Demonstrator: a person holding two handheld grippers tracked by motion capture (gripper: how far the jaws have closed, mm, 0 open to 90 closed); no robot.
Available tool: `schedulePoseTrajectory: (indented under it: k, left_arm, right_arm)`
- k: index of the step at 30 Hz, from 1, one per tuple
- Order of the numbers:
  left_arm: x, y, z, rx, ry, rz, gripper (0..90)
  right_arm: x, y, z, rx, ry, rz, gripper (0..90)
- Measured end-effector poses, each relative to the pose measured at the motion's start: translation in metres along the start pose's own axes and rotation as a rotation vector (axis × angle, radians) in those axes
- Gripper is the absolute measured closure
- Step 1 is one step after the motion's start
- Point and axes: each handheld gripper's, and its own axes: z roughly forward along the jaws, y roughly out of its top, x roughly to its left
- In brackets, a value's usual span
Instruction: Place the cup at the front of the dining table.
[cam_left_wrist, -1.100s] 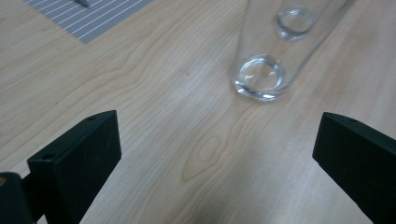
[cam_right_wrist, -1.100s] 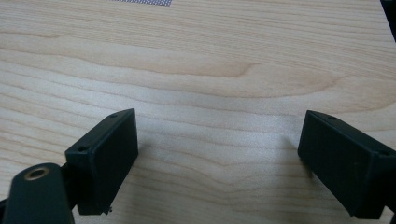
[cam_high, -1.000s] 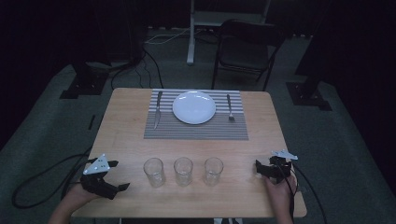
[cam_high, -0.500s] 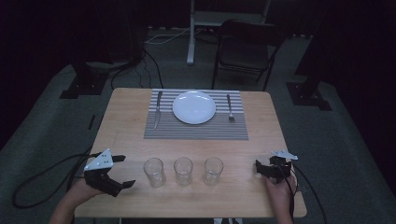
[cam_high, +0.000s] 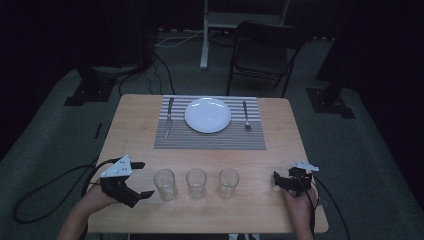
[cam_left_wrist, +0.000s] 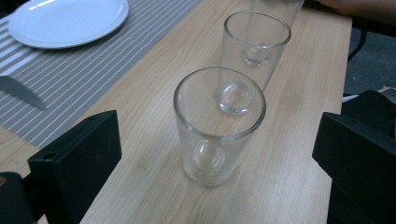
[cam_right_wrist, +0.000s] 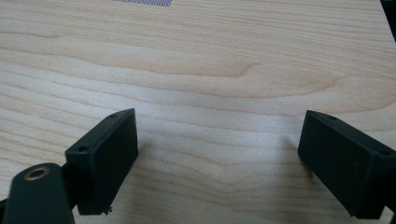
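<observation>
Your left gripper (cam_high: 141, 179) is wide open before the nearest glass (cam_left_wrist: 219, 126); bring both jaws evenly around its middle, then close gently.

On the bench (cam_high: 130, 125) a placemat (cam_high: 210, 137) lies at the far side, with a plate (cam_high: 208, 114) on its middle, a knife (cam_high: 168, 116) on it left of the plate and a fork (cam_high: 245, 115) on it right of the plate. Near the front edge three glasses stand in a row: the left glass (cam_high: 164, 184), the middle glass (cam_high: 196, 183) and the right glass (cam_high: 228, 182). The left gripper (cam_high: 139, 179) is just left of the row and the right gripper (cam_high: 278, 180) is to the right of it, apart from the last glass.
</observation>
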Motion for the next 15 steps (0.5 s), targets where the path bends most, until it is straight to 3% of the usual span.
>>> schedulePoseTrajectory:
  k: [15]
  left_arm:
    - [-0.003, 0.022, 0.028, 0.036, -0.068, 0.033, 1.6]
  right_arm:
    - [0.0, 0.0, 0.0, 0.0, 0.0, 0.0, 12.0]
